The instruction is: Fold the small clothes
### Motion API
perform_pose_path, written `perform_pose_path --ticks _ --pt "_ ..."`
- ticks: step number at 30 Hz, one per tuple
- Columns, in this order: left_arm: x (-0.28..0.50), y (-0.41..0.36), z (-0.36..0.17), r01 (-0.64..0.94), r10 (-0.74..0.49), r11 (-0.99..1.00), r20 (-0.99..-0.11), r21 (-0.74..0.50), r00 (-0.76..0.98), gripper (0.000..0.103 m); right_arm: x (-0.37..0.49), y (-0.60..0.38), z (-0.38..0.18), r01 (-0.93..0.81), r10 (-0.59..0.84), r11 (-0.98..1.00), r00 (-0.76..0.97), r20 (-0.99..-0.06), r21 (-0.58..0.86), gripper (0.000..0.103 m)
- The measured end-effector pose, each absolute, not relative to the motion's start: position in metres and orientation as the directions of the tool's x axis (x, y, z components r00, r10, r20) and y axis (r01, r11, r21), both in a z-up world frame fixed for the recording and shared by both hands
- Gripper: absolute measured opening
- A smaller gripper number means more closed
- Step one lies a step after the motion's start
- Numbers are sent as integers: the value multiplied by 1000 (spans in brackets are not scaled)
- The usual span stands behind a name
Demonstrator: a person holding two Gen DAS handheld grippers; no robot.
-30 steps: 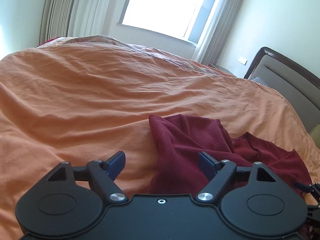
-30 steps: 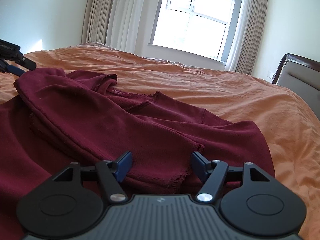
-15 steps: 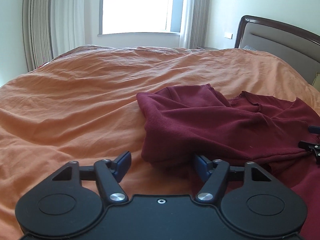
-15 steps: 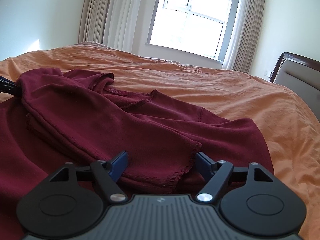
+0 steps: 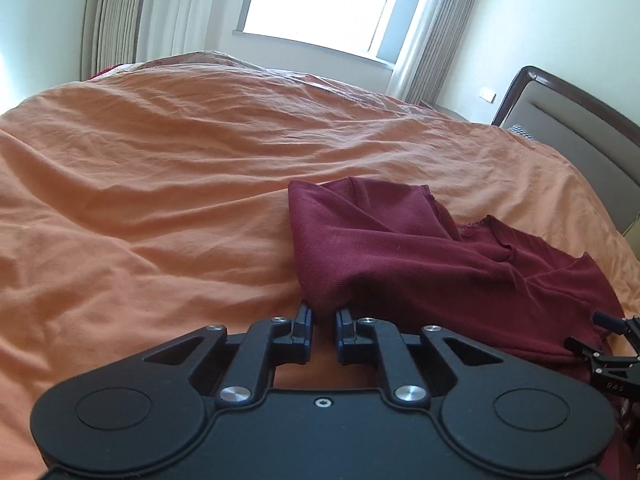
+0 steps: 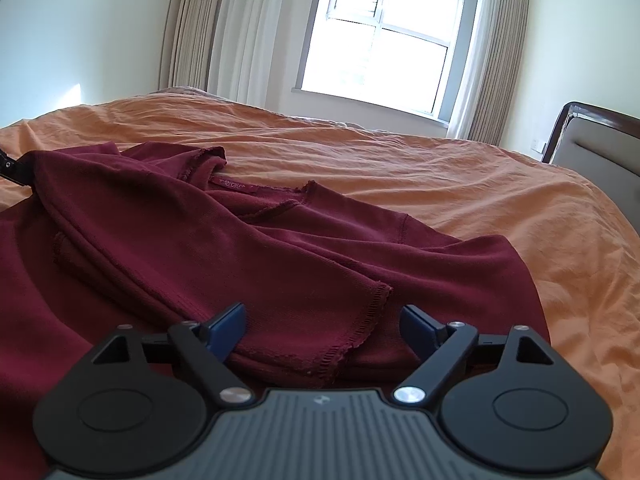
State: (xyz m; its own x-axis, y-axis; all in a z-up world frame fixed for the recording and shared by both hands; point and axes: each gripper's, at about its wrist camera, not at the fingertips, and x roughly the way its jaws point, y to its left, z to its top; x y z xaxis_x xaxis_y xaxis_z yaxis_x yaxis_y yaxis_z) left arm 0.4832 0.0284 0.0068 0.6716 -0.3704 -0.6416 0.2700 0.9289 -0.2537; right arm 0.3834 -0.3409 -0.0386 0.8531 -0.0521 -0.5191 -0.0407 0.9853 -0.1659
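Since the earlier frames: left gripper [image 5: 323, 330] has shifted toward the near corner of the shirt [image 5: 420, 252], its jaws have just been closing and now pinch that folded corner between the blue pads. Right gripper [image 6: 322, 330]: place unchanged, jaws have just been opening and now stand wide, a hemmed sleeve edge lying loose between them, pads not pressing it.

Count:
- Shirt, dark red: one, rumpled and partly folded over itself, lying on the bed toward the headboard side.
- Grippers: two.
- Bed cover [image 5: 160, 200], orange: one, wrinkled.
- Headboard [image 5: 568, 120]: one, at right.
- Window [image 6: 380, 40]: one, with curtains on both sides.

Edges and room: wide bare cover lies left of and beyond the shirt; cover also shows at its right edge.
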Motion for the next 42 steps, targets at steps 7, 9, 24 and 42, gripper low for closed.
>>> perform_pose_path --ticks 7,9,24,42 --pt "468 29 3 316 -396 917 -638 -241 661 37 380 -342 -37 -44 -43 986 864 -502 -160 94" --pt "461 29 7 330 -400 915 -623 -232 673 62 378 -341 -35 -47 -39 986 872 -488 -163 96" --pt "521 31 -4 152 -420 889 -636 -432 648 23 330 -330 -23 -66 -33 978 888 -459 -198 103" --pt "419 33 11 224 -380 921 -597 -320 707 89 218 -351 -23 45 -48 999 864 -501 -18 103"
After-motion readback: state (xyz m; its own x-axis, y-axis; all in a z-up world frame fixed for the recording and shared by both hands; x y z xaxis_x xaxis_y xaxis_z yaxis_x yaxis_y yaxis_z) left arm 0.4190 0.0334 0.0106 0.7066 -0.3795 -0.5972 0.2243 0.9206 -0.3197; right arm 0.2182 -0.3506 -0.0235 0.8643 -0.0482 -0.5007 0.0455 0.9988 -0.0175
